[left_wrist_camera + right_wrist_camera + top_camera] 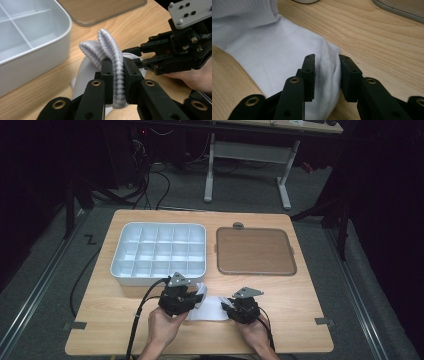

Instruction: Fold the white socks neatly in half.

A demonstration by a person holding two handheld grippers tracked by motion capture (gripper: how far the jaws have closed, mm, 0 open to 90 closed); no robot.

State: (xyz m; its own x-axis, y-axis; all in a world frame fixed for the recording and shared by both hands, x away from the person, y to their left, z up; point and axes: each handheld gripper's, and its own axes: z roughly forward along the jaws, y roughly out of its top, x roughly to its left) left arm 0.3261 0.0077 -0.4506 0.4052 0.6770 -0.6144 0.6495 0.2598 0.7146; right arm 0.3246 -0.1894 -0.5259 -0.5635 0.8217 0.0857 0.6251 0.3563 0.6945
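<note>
So the white sock lies lengthwise along the table's near edge, ribbed cuff pinched tight in the left gripper, toe end bunched between the right gripper's half-closed jaws, so each hand has one end.
</note>
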